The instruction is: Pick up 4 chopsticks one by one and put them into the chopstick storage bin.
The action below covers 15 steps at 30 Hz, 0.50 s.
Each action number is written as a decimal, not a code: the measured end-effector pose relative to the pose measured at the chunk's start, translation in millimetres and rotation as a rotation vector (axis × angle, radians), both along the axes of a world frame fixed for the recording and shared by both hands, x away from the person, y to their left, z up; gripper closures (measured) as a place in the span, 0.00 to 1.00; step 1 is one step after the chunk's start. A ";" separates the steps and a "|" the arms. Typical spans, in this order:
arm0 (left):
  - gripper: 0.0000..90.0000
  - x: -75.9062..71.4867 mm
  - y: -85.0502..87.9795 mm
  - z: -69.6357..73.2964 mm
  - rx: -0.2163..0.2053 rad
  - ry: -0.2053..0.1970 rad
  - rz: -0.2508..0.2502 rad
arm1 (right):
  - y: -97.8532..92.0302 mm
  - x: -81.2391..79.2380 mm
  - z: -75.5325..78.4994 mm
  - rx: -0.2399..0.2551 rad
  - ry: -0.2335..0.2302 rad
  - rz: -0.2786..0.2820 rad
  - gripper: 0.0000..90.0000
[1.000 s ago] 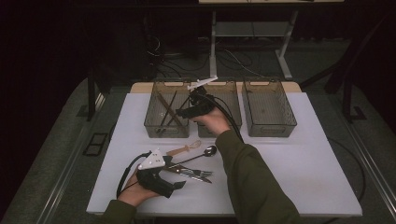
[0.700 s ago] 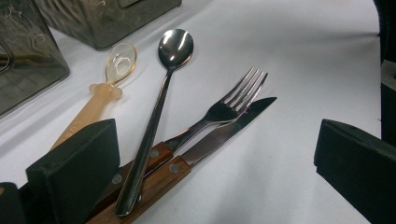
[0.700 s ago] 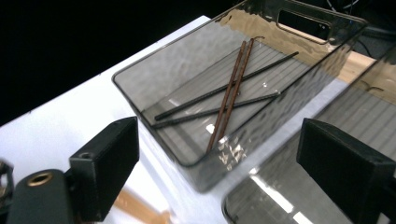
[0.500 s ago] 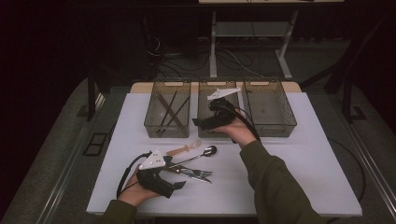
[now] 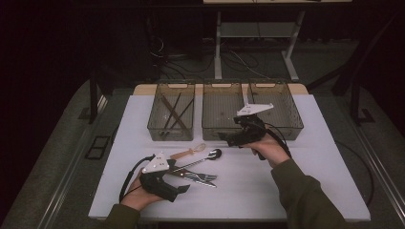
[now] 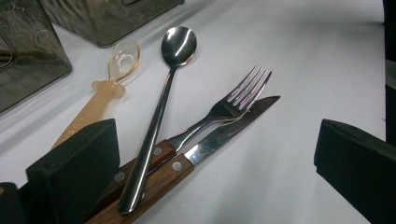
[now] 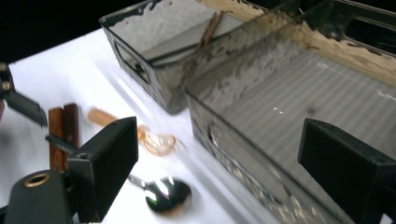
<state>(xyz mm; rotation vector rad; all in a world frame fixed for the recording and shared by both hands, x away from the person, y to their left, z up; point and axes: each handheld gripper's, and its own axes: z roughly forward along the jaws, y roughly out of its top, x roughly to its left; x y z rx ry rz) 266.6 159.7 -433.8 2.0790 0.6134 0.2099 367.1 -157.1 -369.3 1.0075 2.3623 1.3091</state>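
Steel spoon | stiff, slick, light; grab mid-handle | my L gripper jaws wide, empty | R gripper unclenched, spoon at 7 o'clock

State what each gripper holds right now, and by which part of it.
Nothing is held. The left gripper stands open around the handles of the cutlery on the table; the right gripper is open and empty by the middle bin.
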 end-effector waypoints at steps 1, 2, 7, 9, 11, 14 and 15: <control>0.00 0.2 0.1 -0.1 0.000 0.000 0.000 | -4.5 -3.0 -2.1 -0.001 0.002 0.000 0.13; 0.00 0.4 0.2 -0.1 -0.001 0.001 0.002 | -8.7 -6.1 -4.3 0.004 0.002 -0.004 0.13; 0.00 0.6 -0.2 -0.4 0.001 0.003 0.004 | -27.5 -20.6 -14.8 0.019 0.000 -0.011 0.13; 0.00 0.8 -0.5 -0.6 0.000 0.004 0.005 | -34.2 -26.8 -19.4 0.020 -0.005 -0.022 0.13; 0.00 0.9 -1.0 -0.7 -0.002 0.005 0.008 | -41.8 -33.5 -24.1 0.022 -0.006 -0.032 0.13; 0.00 0.8 -1.6 -1.0 0.003 0.003 0.003 | -53.2 -43.8 -31.7 0.013 -0.011 -0.039 0.13; 0.00 0.9 -1.9 -1.2 0.009 0.003 0.001 | -56.8 -47.1 -34.2 0.010 -0.008 -0.039 0.13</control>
